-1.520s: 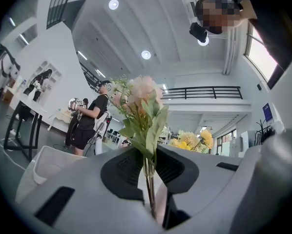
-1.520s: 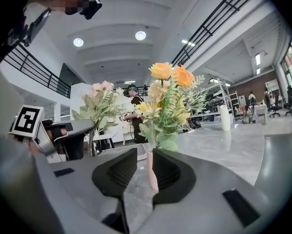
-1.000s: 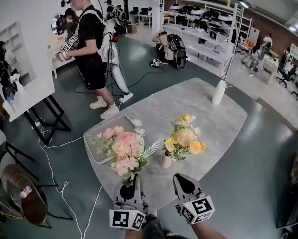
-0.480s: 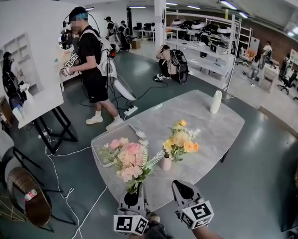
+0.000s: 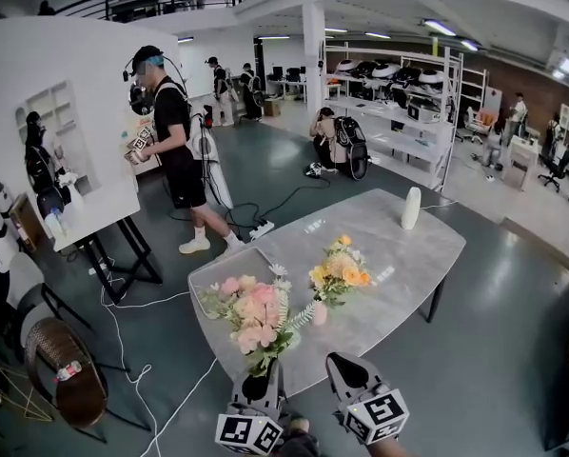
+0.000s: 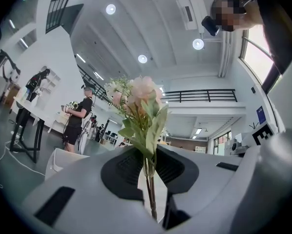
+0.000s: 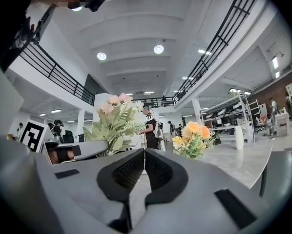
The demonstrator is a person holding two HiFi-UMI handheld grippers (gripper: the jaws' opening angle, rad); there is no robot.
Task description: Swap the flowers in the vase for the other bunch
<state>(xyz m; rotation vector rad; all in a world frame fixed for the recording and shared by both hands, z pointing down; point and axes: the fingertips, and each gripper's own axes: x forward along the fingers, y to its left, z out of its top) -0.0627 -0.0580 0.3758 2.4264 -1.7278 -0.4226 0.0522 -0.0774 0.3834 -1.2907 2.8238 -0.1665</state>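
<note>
Head view: the left gripper (image 5: 260, 377) holds the pink bunch (image 5: 253, 310) upright at the near edge of the desk (image 5: 408, 255). The yellow bunch (image 5: 339, 272) stands in the vase (image 5: 320, 314) on the desk. The right gripper (image 5: 347, 367) is just beside the left.

Left gripper view: the fingers (image 6: 121, 172) pinch the pink bunch's stems.

Right gripper view: the fingers (image 7: 126, 172) are pressed together, with nothing between them.

My right gripper (image 7: 144, 152) sits at lower centre, jaws together and empty. The pink bunch (image 7: 114, 116) shows at centre left. The yellow bunch (image 7: 195, 136) stands right of centre on the grey table (image 7: 239, 165).
</note>
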